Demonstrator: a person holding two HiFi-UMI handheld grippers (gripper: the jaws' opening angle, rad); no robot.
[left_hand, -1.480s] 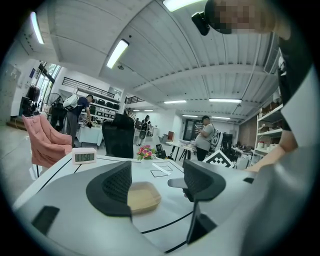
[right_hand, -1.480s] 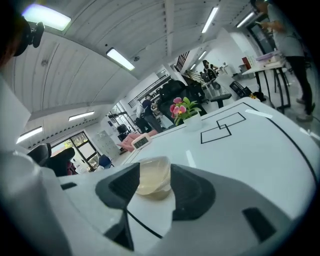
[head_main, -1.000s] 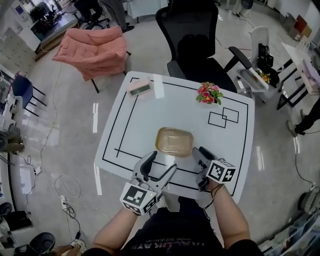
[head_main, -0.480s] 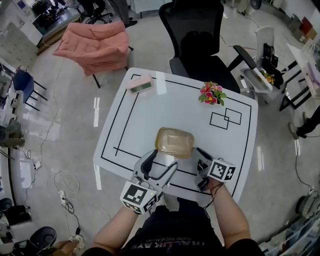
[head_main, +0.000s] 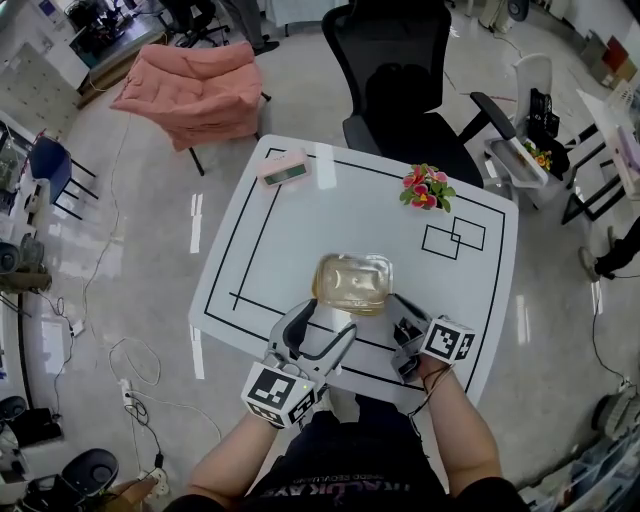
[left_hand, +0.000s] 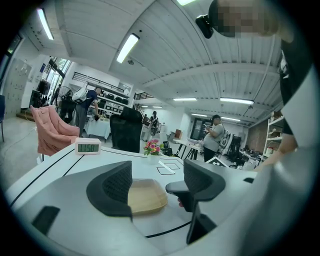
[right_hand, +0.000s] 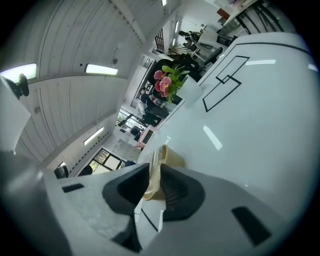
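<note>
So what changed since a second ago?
The right gripper tilted and closed its jaws on the rim of the tan box, which it only straddled before. The left gripper stays open near the box; the clock and flowers have not moved.

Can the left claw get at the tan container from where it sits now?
Probably yes. The left claw is open, and the tan container lies just ahead of its gap with nothing between. The right claw clamps its rim.

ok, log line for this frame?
left claw: open, box just ahead | right claw: shut on box rim | table: clock, flowers
</note>
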